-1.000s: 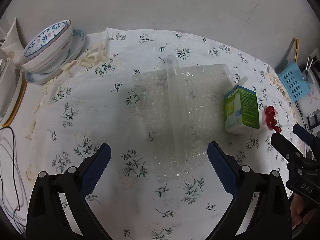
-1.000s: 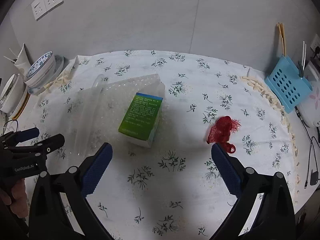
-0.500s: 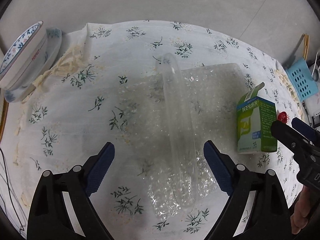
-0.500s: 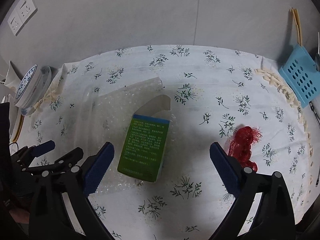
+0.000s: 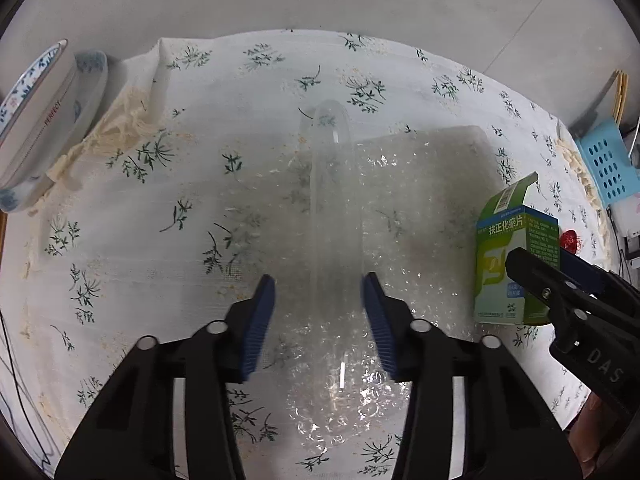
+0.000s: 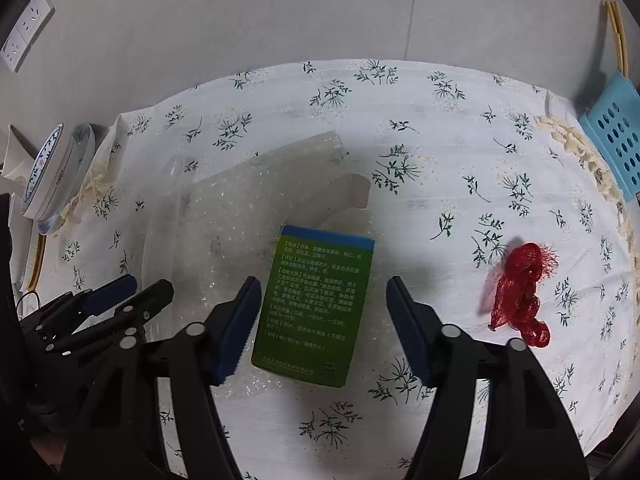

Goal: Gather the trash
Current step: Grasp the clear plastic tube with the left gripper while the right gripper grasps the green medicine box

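A clear bubble-wrap sheet (image 5: 420, 200) (image 6: 240, 208) lies on the flowered tablecloth (image 5: 120, 240), with a clear rolled tube (image 5: 334, 200) along its left part. My left gripper (image 5: 319, 280) (image 6: 147, 283) straddles the tube. Its jaws are closing; the right pad is at the tube's edge and a gap remains on the left. A green medicine box (image 6: 316, 300) (image 5: 504, 264) stands on the wrap's right side. My right gripper (image 6: 324, 282) (image 5: 540, 264) straddles it, jaws closing, with a gap still showing on the right. A red net scrap (image 6: 520, 296) (image 5: 570, 239) lies further right.
Stacked blue-and-white bowls (image 5: 36, 120) (image 6: 52, 176) sit at the table's far left edge. A blue perforated basket (image 5: 608, 164) (image 6: 616, 136) with chopsticks stands at the far right. A grey wall with sockets (image 6: 24, 36) runs behind the table. A cable hangs at the left.
Both grippers came forward and down over the table. Their jaws narrowed from wide open, the left around the clear tube and the right around the green box.
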Motion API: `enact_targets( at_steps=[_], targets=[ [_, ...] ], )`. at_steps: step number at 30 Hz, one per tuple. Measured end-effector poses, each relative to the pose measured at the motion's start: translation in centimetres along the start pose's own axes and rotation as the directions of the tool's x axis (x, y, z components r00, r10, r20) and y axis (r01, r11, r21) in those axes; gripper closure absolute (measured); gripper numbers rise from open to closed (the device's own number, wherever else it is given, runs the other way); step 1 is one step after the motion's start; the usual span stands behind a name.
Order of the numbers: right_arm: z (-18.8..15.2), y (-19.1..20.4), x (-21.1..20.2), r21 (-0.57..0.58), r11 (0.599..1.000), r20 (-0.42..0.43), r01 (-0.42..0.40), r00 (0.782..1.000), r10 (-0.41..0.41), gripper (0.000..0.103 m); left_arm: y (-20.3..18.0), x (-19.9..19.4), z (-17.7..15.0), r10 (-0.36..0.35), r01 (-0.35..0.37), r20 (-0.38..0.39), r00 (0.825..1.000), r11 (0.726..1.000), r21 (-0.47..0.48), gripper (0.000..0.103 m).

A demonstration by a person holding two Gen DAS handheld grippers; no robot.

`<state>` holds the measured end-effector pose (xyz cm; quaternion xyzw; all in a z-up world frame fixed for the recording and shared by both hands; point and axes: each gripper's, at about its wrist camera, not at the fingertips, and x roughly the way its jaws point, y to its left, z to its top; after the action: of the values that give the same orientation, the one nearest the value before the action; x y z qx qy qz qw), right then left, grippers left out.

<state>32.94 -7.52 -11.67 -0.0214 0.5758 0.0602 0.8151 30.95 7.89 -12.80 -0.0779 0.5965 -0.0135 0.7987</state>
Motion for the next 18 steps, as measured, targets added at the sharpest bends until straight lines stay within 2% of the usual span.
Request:
enact_targets(
  at_steps=[1, 2, 18],
  targets=[
    [-0.1, 0.0, 0.1, 0.001, 1.0, -0.004, -0.002, 1.0, 0.002, 0.054, -0.2, 0.1, 0.1, 0.005, -0.005, -0.004, 1.0, 1.0, 0.005, 0.072],
    [-0.1, 0.1, 0.2, 0.0, 1.0, -0.003, -0.001, 1.0, 0.001, 0.054, -0.4, 0.2, 0.1, 0.007, -0.007, -0.007, 1.0, 1.0, 0.014, 0.078],
    [-1.0, 0.0, -2.0, -0.013, 1.0, 0.043, -0.004, 0.999, 0.005, 0.056, -0.2, -1.8, -0.7, 0.027, -0.028, 0.04, 0.999, 0.999, 0.018, 0.078]
  ],
)
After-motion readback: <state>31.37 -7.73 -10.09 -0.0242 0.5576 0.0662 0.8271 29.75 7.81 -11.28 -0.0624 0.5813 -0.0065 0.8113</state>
